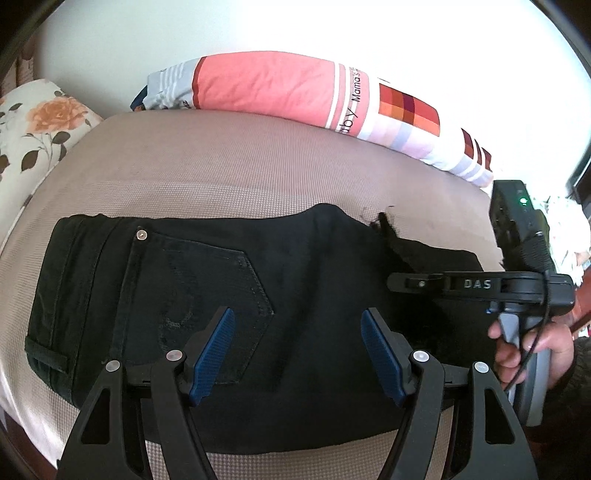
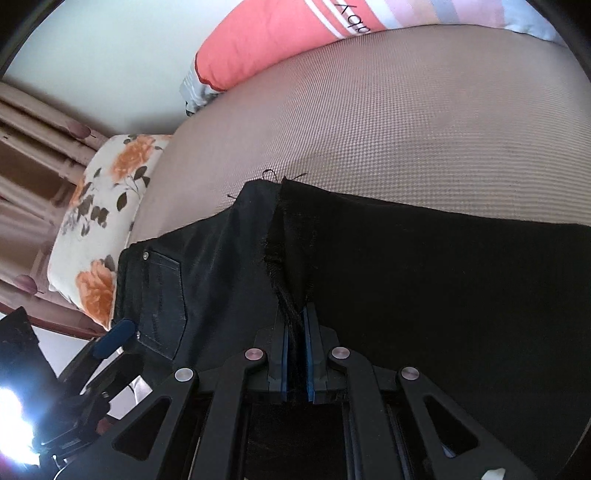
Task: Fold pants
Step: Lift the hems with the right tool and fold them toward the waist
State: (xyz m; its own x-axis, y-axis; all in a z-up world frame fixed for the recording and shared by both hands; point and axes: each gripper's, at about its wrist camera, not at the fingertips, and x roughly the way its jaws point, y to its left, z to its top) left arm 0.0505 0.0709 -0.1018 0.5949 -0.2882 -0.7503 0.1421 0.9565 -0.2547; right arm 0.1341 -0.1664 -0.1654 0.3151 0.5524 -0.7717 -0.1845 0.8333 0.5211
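black pants (image 1: 229, 295) flat on bed (image 1: 258, 162). left tool (image 1: 297, 354) wide open, empty, above pocket. right tool (image 2: 295, 354) clamped on frayed hem (image 2: 284, 295). carry hem toward waistband, align edges.

Pants and bedding partly hidden or cut off

The left gripper (image 1: 297, 350) is covering the near part of the pants (image 1: 295, 258), and the right gripper (image 2: 295, 343) is hiding the bunched hem it is pinching. The pillow (image 2: 280, 33) is running off the right wrist view's top edge, its lettering cut short. A glare (image 2: 11, 417) is washing out that view's lower left corner. The hand (image 1: 524, 350) is leaving the frame at right.
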